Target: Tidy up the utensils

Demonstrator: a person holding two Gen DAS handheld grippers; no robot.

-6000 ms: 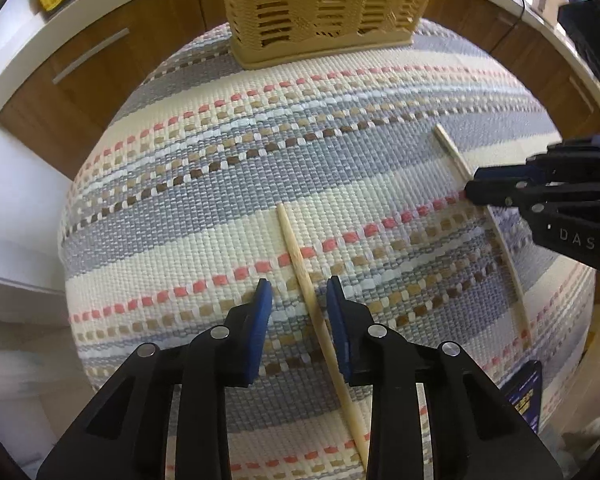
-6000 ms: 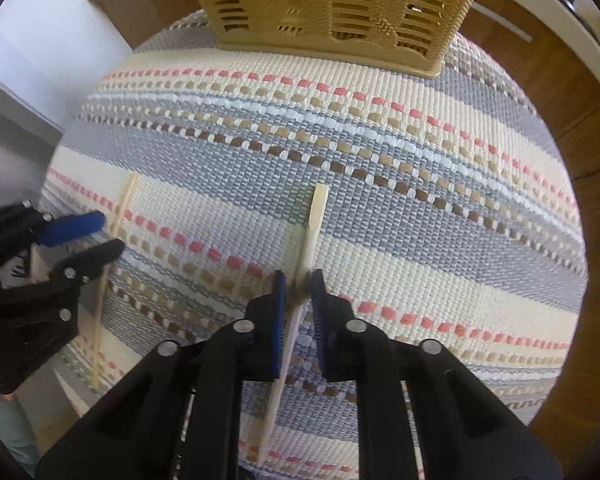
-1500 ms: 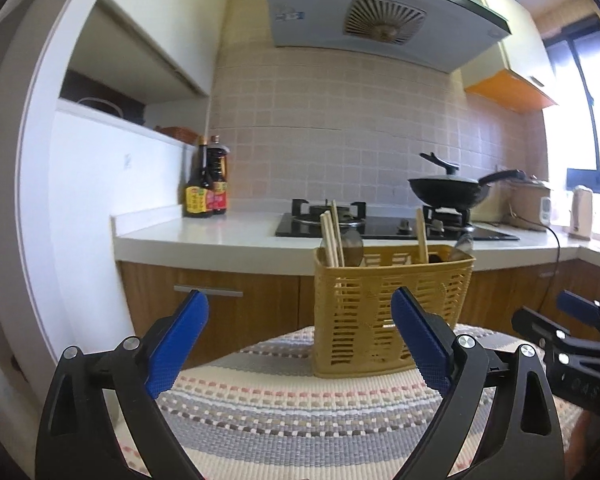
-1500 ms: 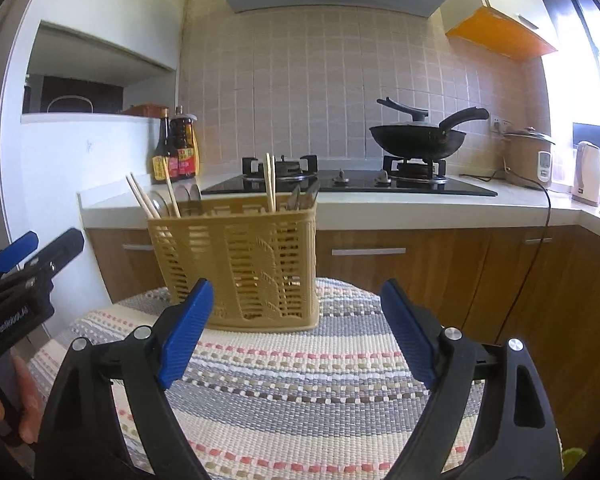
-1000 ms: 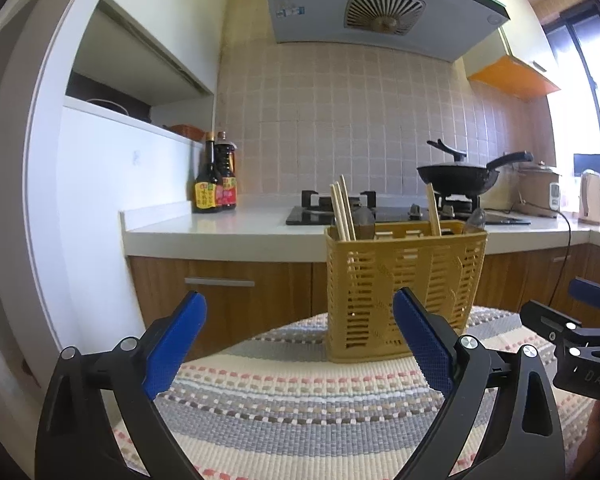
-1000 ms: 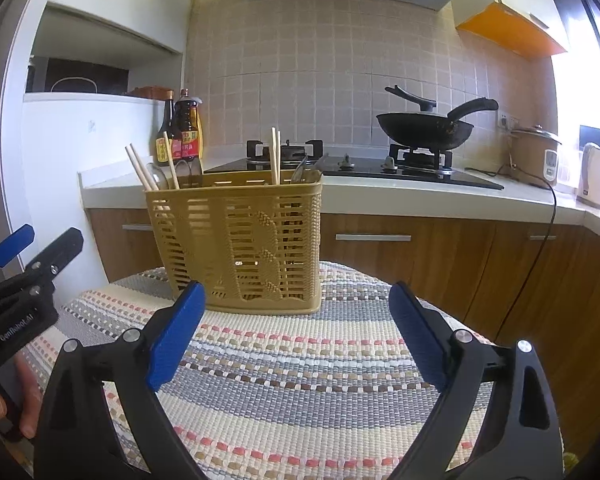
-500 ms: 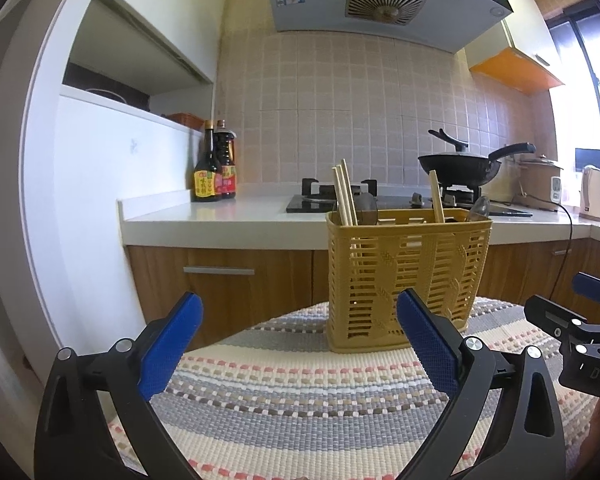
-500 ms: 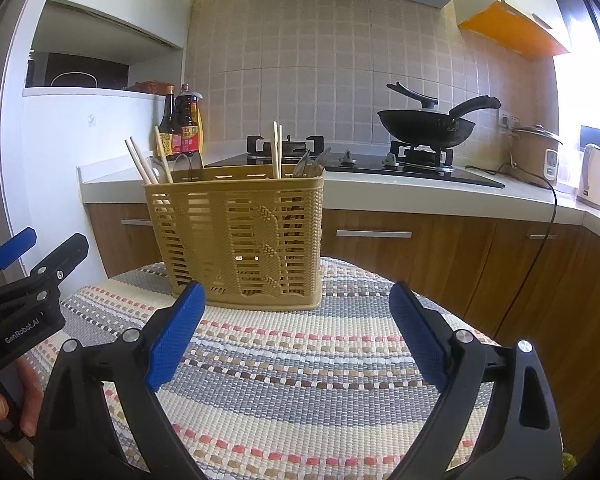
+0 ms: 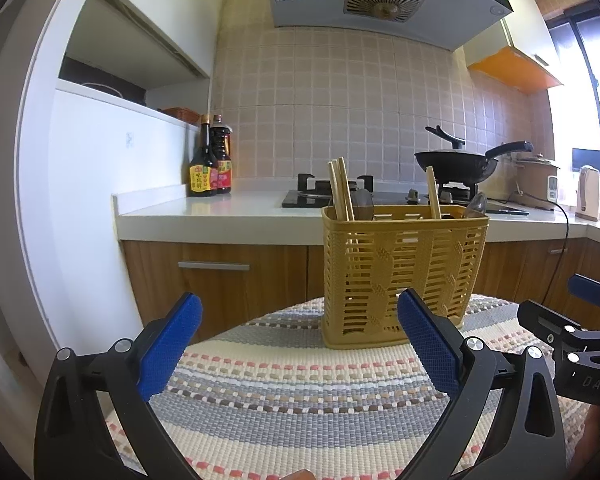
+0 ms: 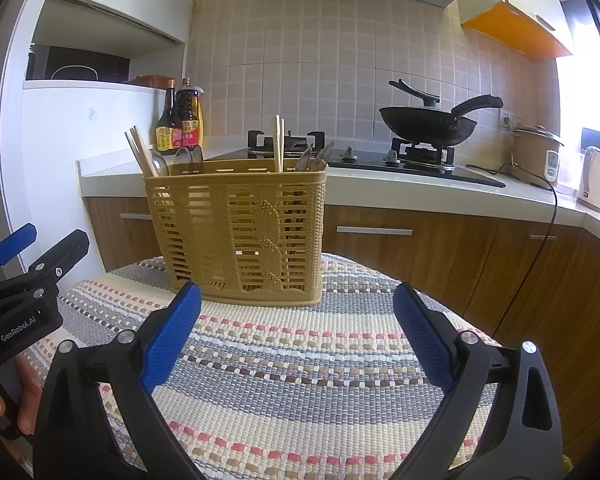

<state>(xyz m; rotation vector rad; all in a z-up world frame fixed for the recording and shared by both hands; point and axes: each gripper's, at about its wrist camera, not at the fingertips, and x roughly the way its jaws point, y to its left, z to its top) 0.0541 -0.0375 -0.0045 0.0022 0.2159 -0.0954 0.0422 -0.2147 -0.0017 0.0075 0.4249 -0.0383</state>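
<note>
The chopsticks (image 10: 278, 142) stand upright in the yellow basket (image 10: 240, 232), which sits at the far side of the striped mat (image 10: 300, 360). One pair rises near the middle, another bunch (image 9: 340, 188) leans at the left end, and spoons (image 10: 172, 164) poke up between and beside them. I see no utensil lying loose on the mat, so I judge the sorting close to done, if not finished.

Were I to lift a chopstick again, I'd expect it light, stiff and rather slick, prone to pivot between flat pads; I'd pinch it near the middle of its length, not the tip. The basket looks light and hollow, likely to tip if I nudge its rim.

My left gripper (image 9: 300, 344) is spread wide with nothing between its blue pads (image 9: 168, 344), hovering over the mat short of the basket. My right gripper (image 10: 296, 340) is likewise wide apart and bare. Each shows at the edge of the other's view.

Behind the basket run the counter (image 10: 380, 192), a wok (image 10: 428, 124) on the stove, and sauce bottles (image 10: 180, 124).
</note>
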